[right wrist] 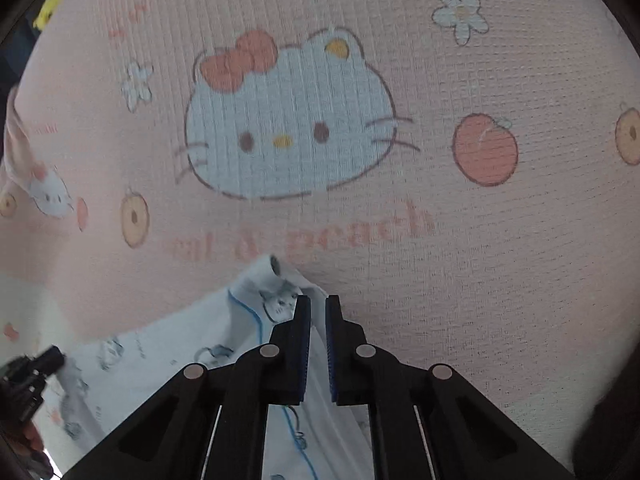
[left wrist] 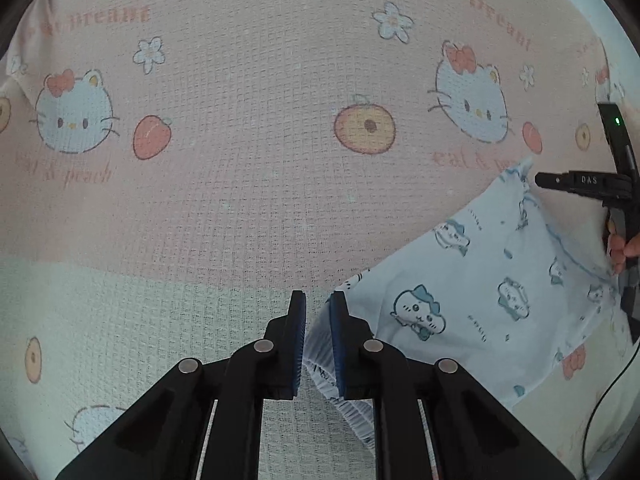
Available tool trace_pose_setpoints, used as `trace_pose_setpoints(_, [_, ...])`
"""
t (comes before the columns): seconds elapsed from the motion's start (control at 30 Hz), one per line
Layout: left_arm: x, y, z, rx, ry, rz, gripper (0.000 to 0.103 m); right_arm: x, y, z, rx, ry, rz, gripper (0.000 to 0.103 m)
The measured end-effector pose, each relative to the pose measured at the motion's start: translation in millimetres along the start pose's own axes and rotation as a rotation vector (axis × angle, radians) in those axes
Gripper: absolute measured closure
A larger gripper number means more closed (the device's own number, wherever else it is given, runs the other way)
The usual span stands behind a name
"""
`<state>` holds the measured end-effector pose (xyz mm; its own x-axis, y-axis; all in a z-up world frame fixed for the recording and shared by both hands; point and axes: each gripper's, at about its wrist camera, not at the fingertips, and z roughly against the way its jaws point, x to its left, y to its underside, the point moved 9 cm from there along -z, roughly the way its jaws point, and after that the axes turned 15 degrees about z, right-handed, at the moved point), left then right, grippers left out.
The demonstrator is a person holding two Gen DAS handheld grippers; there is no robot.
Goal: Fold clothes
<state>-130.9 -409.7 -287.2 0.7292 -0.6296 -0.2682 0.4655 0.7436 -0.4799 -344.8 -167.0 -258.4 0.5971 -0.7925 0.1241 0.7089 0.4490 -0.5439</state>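
Both grippers have cloth between their pads, and each is nearly closed. In the left wrist view the left gripper (left wrist: 318, 344) sits at the bottom centre with its jaws narrow on a gathered, ribbed edge of the pale blue garment (left wrist: 480, 280), which looks like an elastic waistband or cuff; the cloth runs from there up toward the right of the frame. At the far right edge of that same view the right gripper (left wrist: 560, 182) reaches the garment's upper corner, with fingers (left wrist: 622, 248) of the person's hand showing below it. In the right wrist view the right gripper's jaws are narrow on a corner with blue piping, at the bottom centre of the frame. The garment, printed with small cartoon characters, lies partly flat on the pink cat-and-peach blanket (left wrist: 240, 120), which fills the rest of both views; a bed seems likely beneath, though that is not shown. With two ends pinched at once, the step in hand reads as either stretching the piece out flat or carrying one edge over to make a fold; these pictures do not settle which. Either way the next move calls for both grips to hold evenly, so that the thin fabric stays taut and does not slip or bunch.
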Motion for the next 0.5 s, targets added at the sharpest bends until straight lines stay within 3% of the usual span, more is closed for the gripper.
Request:
trace_pose_setpoints(0.07, [0.9, -1.4, 1.5, 0.011, 0.014, 0.024, 0.092, 0.5, -0.5, 4.2, -0.018, -0.022, -0.007, 0.084])
trace_pose_setpoints(0.13, [0.8, -3.6, 3.8, 0.022, 0.04, 0.059, 0.089, 0.7, 1.6, 6.6, -0.028, -0.036, -0.008, 0.058])
trace_pose_setpoints(0.17, [-0.3, -5.3, 5.5, 0.023, 0.051, 0.073, 0.086, 1.2, 4.7, 5.9, -0.022, -0.051, -0.013, 0.057])
trace_pose_setpoints(0.2, [-1.7, -6.6, 6.8, 0.014, 0.042, 0.066, 0.076, 2.0, 7.3, 5.1, -0.016, -0.06, -0.013, 0.057])
trace_pose_setpoints(0.23, [-3.0, -8.0, 7.8, 0.004, 0.027, 0.053, 0.057, 3.3, 9.0, 4.0, -0.01, -0.059, -0.006, 0.057])
trace_pose_setpoints(0.3, [-6.4, -8.7, 8.2, -0.026, -0.002, 0.017, 0.045, 6.1, 12.0, 1.6, 0.003, -0.056, 0.012, 0.057])
trace_pose_setpoints(0.4, [-9.7, -3.9, -2.0, 0.009, 0.0, -0.005, 0.045, 14.0, 14.7, -6.1, 0.029, -0.051, 0.043, 0.057])
trace_pose_setpoints(0.5, [-8.9, 1.3, -10.8, 0.005, -0.022, -0.024, 0.045, 15.8, 21.1, -17.5, 0.085, 0.045, 0.094, 0.057])
